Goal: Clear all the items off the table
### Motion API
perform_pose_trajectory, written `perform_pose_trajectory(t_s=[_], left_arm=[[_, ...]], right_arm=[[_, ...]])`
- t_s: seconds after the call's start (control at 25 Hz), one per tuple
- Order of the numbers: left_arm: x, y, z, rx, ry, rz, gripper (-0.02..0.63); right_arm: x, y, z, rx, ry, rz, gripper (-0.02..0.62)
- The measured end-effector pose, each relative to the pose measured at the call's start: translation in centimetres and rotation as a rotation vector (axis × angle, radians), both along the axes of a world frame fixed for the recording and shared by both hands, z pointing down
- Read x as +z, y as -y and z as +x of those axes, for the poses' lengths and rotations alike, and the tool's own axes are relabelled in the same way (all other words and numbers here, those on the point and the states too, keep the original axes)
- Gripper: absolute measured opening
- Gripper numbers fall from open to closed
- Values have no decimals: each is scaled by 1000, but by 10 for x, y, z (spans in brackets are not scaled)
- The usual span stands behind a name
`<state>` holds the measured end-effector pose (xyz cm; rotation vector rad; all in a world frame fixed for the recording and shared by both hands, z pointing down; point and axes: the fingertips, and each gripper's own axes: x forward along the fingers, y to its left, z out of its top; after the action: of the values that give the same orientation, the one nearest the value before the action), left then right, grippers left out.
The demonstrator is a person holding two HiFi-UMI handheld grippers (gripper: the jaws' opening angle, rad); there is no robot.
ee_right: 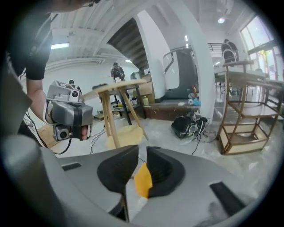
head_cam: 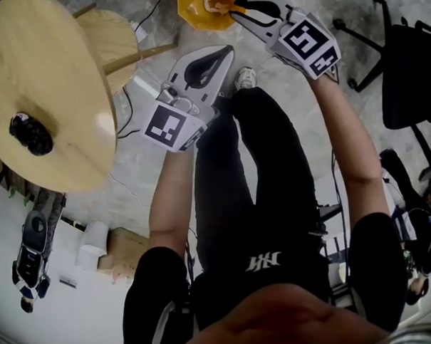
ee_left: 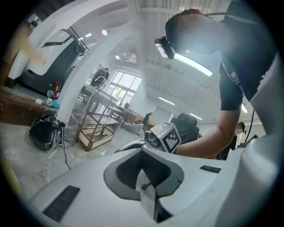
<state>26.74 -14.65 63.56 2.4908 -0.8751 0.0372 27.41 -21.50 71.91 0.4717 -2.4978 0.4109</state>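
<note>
A round wooden table point(head_cam: 47, 68) stands at the left with a black crumpled item point(head_cam: 30, 133) on it. A yellow bag point(head_cam: 202, 8) lies on the floor at the top of the head view. My right gripper point(head_cam: 238, 11) reaches over the bag's edge. Its jaws stand a narrow gap apart, and the yellow bag point(ee_right: 143, 179) shows through that gap without touching the left pad. My left gripper point(head_cam: 221, 57) hovers above the floor between table and bag, jaws together with nothing in them. The right gripper view shows the left gripper point(ee_right: 66, 116) beside the table point(ee_right: 117, 86).
A lower wooden stool point(head_cam: 110, 37) stands beside the table. My legs and a shoe point(head_cam: 245, 77) are below the grippers. An office chair point(head_cam: 404, 74) is at the right. A wooden rack point(ee_right: 246, 111), a black bag point(ee_right: 188, 125) and cables lie on the floor.
</note>
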Motion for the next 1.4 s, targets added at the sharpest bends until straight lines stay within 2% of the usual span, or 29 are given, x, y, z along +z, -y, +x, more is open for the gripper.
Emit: perform_pose_trajectory(t_s=[0.08, 0.32, 0.44, 0.52, 0.76, 0.88, 1.08, 1.24, 1.4], left_arm=[[-65, -1, 1, -21, -20, 25, 12], [-262, 1, -16, -59, -10, 142, 12], [-332, -14, -32, -105, -27, 164, 12], [-365, -24, -52, -147, -26, 183, 12], [-424, -66, -145, -261, 7, 205, 12], [-445, -96, -197, -335, 17, 223, 12], [-468, -149, -283, -433, 48, 278, 12], [-473, -182, -341, -462, 49, 300, 12], [-470, -197, -401, -463, 25, 303, 12]], right_arm=[[-75, 3, 4, -7, 18, 39, 2], [-318, -7, -6, -42, 182, 179, 0], [-406, -29, -13, -53, 286, 232, 0], [-446, -37, -28, -66, 346, 250, 0], [-509, -81, -122, -237, 531, 166, 0], [-534, -116, -172, -340, 575, 164, -1], [-550, -162, -254, -448, 567, 170, 0], [-555, -192, -310, -470, 550, 164, 0], [-555, -201, -368, -445, 518, 210, 0]])
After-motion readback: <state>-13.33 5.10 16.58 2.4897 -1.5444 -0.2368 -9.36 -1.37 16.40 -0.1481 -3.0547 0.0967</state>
